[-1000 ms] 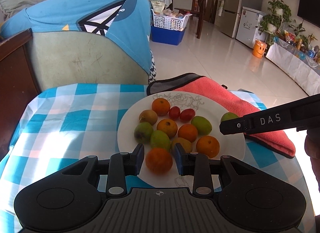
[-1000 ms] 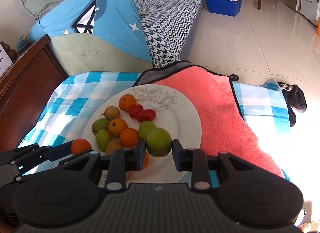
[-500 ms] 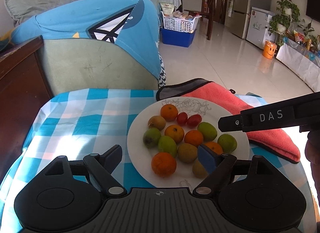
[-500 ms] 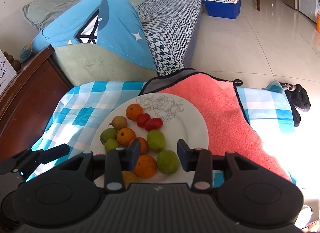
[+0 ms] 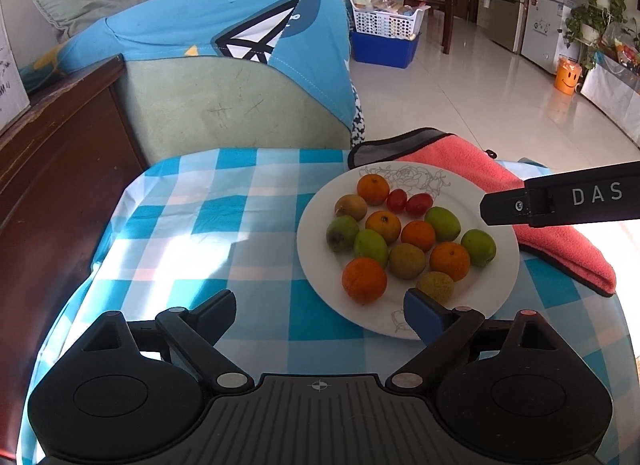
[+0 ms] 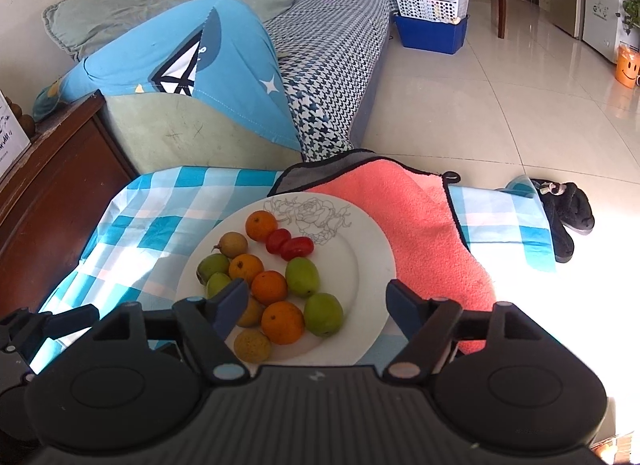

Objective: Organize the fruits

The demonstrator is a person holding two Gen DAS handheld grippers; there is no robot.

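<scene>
A white plate (image 5: 500, 285) with a flower drawing holds several fruits: oranges, green fruits, brownish fruits and two red tomatoes (image 5: 418, 203). The nearest orange (image 5: 364, 279) lies at the plate's front left. My left gripper (image 5: 319, 315) is open and empty, raised over the near edge of the plate. My right gripper (image 6: 316, 303) is open and empty above the plate (image 6: 368, 265), with a green fruit (image 6: 323, 313) and an orange (image 6: 282, 322) lying below it. The right gripper's black finger (image 5: 560, 201) shows at the right of the left wrist view.
The plate sits on a blue-and-white checked cloth (image 5: 224, 233) over a small table. A coral towel (image 6: 420, 233) lies under the plate's right side. A dark wooden cabinet (image 5: 48, 169) stands left, a sofa (image 6: 320, 65) behind. Slippers (image 6: 568, 221) lie on the tiled floor.
Both grippers opened: the left let go of the orange, the right let go of the green fruit, both now on the plate. Both grippers pulled back and up from the plate.
</scene>
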